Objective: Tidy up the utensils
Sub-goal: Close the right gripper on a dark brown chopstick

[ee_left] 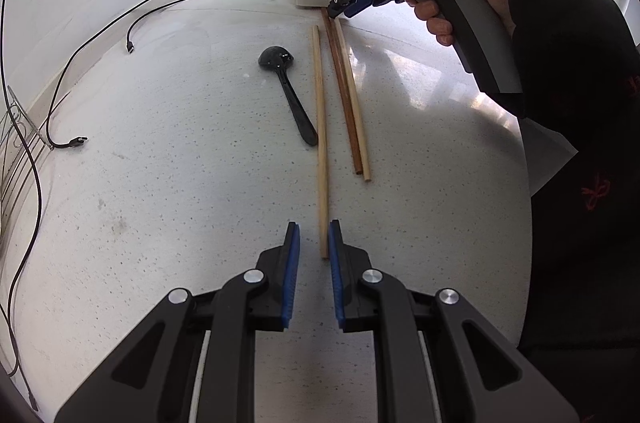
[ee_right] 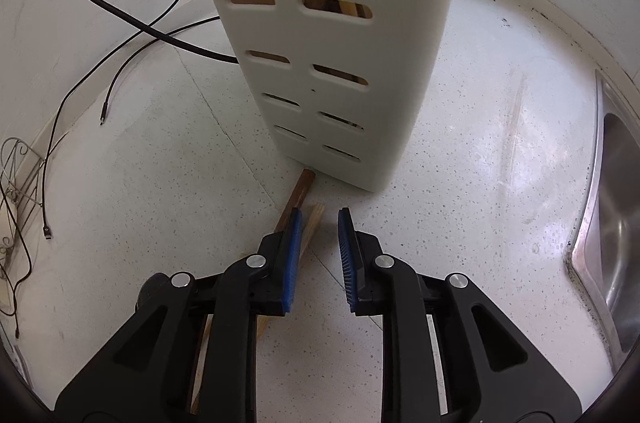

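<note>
I'm lining up my right tool (ee_right: 320, 219), jaws narrow and empty, over the chopsticks (ee_left: 344, 91) lying before the holder (ee_right: 320, 43); left tool (ee_left: 314, 235) narrow, empty. Next: straddle one, pinch.

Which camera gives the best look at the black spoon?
The left wrist view: the black spoon lies whole on the counter, bowl to handle, beside the chopsticks. The right wrist view shows only a dark rounded edge behind its gripper, possibly the spoon.

Right gripper (ee_right: 320, 223) fingers (ee_right: 294, 243) parted over the surface (ee_right: 460, 183), empty; two sticks (ee_right: 302, 191) under the left finger, tips at the slotted caddy (ee_right: 328, 43). Sink (ee_right: 616, 207) at right.
</note>
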Demonstrator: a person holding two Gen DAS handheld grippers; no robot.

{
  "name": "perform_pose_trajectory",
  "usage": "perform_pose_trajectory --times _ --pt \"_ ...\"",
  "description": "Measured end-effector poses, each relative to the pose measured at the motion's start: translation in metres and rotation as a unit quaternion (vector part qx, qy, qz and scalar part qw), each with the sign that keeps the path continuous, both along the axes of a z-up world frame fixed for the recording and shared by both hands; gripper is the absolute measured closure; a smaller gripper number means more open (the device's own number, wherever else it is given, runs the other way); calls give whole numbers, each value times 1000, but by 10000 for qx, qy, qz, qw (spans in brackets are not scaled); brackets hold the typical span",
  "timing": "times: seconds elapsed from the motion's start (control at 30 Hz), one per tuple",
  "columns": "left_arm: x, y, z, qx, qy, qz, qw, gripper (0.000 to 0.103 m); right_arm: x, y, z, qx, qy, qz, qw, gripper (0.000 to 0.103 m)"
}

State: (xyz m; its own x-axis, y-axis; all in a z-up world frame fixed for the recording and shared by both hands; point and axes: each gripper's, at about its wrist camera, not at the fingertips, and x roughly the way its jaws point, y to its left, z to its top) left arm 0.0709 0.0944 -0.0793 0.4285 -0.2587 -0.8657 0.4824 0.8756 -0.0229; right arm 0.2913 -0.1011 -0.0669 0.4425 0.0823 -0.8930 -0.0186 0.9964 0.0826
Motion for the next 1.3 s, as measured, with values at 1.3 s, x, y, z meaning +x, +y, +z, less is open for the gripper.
perform_pose_trajectory --times 1.3 --pt "0 -4 47 -39 -728 88 9973 99 -35 -36 9 655 -699 -429 9945 97"
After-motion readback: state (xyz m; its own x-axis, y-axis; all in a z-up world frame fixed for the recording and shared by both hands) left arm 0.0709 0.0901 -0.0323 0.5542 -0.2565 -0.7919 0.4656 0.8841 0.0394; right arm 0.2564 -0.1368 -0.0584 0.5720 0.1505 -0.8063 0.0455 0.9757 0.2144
